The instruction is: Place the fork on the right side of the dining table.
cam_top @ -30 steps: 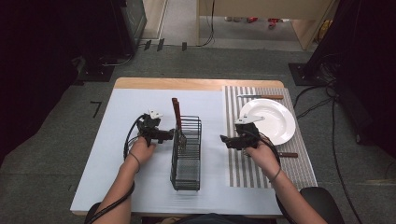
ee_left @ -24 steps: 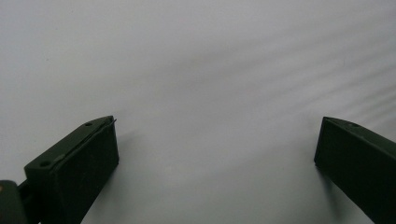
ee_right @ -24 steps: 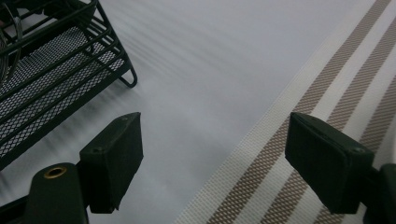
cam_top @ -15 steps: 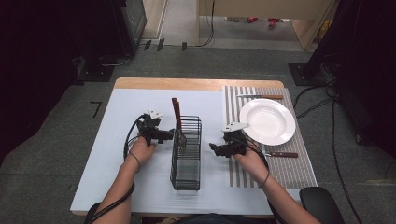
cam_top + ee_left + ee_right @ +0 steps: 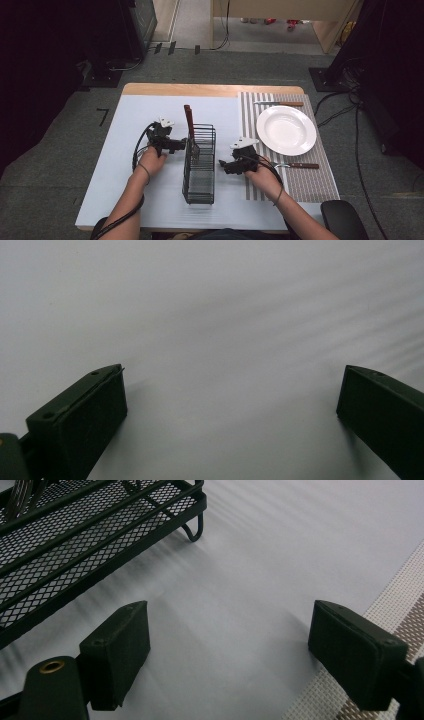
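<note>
Grey carpet all round, pale sheet over the wooden table. Nearest: 2 forearms coming in from below. Right gripper low over the sheet, jaws spread wide, nothing between them, pointed toward the black wire basket just beside it. Left gripper at the basket's other flank, jaws wide apart too and empty, close by the brown-handled utensil standing upright at the basket's far end. Beyond, on the striped placemat: fork, white plate, knife. Judged: between picks in laying the place setting. Next likely calls for reaching to that upright handle and closing squarely on it without nudging the basket.
</note>
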Demonstrator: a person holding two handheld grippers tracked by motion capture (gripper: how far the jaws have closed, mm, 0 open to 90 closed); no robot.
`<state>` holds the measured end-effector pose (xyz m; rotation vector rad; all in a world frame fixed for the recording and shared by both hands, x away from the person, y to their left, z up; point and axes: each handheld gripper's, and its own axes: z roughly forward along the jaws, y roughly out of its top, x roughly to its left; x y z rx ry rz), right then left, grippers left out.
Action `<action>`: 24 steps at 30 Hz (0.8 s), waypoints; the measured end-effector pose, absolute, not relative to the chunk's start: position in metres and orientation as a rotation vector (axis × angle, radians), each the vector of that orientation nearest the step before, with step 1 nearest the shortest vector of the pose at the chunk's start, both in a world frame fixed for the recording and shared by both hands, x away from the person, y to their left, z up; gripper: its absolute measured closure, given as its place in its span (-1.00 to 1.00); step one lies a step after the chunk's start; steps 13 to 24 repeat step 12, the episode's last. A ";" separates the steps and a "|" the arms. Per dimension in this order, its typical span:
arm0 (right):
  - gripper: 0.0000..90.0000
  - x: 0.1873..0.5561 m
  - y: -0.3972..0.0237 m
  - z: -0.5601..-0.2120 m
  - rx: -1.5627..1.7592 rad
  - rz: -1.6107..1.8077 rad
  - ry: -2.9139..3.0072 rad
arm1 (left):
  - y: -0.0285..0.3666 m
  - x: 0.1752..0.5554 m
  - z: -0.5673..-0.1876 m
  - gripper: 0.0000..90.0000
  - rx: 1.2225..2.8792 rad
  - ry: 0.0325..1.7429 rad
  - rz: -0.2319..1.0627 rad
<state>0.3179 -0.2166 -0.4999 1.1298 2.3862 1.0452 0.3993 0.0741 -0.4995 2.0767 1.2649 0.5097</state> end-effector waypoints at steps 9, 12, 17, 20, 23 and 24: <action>-0.68 0.316 -0.216 -0.501 1.114 1.046 2.383 | 0.074 0.399 -0.499 -1.00 2.077 1.265 0.510; -0.69 0.316 -0.216 -0.501 1.115 1.044 2.384 | 0.074 0.399 -0.500 -1.00 2.077 1.264 0.510; -0.69 0.316 -0.216 -0.501 1.115 1.044 2.384 | 0.074 0.399 -0.500 -1.00 2.077 1.264 0.510; -0.69 0.316 -0.216 -0.501 1.115 1.044 2.384 | 0.074 0.399 -0.500 -1.00 2.077 1.264 0.510; -0.69 0.316 -0.216 -0.501 1.115 1.044 2.384 | 0.074 0.399 -0.500 -1.00 2.077 1.264 0.510; -0.69 0.316 -0.216 -0.501 1.115 1.044 2.384 | 0.074 0.399 -0.500 -1.00 2.077 1.264 0.510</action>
